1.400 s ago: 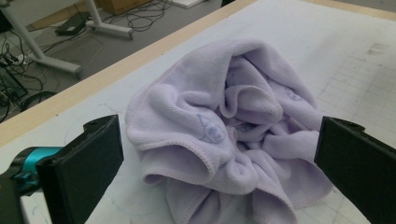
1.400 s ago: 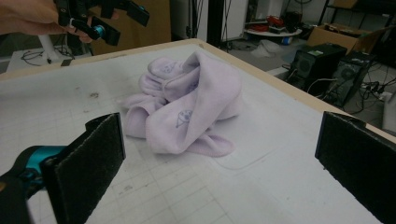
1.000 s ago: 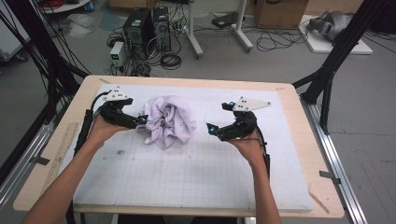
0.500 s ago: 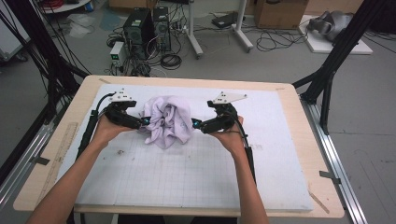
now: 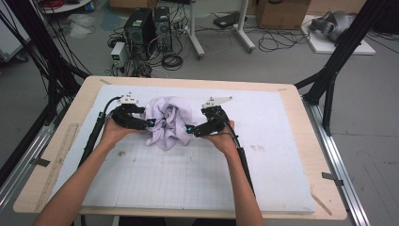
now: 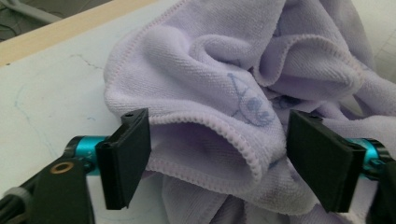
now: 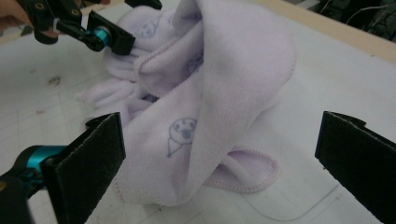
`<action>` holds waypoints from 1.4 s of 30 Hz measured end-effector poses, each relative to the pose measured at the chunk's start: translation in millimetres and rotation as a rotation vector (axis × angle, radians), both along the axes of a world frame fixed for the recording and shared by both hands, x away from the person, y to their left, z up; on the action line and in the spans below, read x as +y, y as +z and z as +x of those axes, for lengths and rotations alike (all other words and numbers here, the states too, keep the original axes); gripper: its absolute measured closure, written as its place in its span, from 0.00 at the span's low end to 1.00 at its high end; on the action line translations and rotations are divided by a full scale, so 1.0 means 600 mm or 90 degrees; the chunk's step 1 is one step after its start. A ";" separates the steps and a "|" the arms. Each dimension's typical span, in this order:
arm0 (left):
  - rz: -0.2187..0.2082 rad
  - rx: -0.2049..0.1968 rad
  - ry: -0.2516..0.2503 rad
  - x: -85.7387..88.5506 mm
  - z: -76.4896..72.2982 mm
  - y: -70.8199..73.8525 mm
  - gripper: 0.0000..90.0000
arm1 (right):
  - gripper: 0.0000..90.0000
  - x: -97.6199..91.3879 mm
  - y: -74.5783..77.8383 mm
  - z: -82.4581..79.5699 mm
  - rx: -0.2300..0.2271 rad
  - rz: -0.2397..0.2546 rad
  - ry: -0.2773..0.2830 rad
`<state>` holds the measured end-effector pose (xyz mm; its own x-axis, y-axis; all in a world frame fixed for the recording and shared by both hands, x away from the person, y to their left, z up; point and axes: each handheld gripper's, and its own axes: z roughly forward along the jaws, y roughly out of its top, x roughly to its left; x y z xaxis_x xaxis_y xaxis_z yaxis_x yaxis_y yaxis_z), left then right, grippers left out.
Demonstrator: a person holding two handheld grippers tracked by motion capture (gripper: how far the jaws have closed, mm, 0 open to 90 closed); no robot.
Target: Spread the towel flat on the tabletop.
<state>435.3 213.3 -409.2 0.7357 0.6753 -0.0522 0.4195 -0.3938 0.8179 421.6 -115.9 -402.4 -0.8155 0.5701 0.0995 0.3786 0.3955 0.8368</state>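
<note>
A crumpled lilac towel with small blue printed figures lies on the white gridded mat, toward the back. My left gripper is at the towel's left side. Its jaws have just been closing and stand around a hemmed fold; the left pad touches the cloth, while the right pad is a little off it. My right gripper is at the towel's right side, open wide, with a tall fold of towel just ahead between the jaws. The left gripper appears beyond the towel.
The mat covers a wooden table with a ruler along its left edge. Black frame poles stand at both sides. Computers and cables sit on the floor behind the table.
My right gripper has travelled left across the mat and now sits against the towel's right side. The left gripper has stayed at the towel's left side.
</note>
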 end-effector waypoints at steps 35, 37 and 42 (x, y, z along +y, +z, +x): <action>0.027 0.012 -0.035 0.010 -0.013 0.008 0.91 | 0.85 0.033 -0.018 0.015 0.065 -0.105 0.032; 0.022 0.009 -0.029 0.015 -0.015 0.010 0.91 | 0.85 0.024 -0.012 0.014 0.049 -0.125 0.020; 0.018 -0.003 -0.024 0.023 -0.017 0.018 0.91 | 0.85 -0.004 0.008 0.009 0.024 -0.125 -0.010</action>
<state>425.3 227.2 -398.3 0.7609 0.6482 -0.0294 0.3999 -0.4327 0.8080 426.8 -118.1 -397.6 -0.8041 0.5943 0.0152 0.4153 0.5433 0.7296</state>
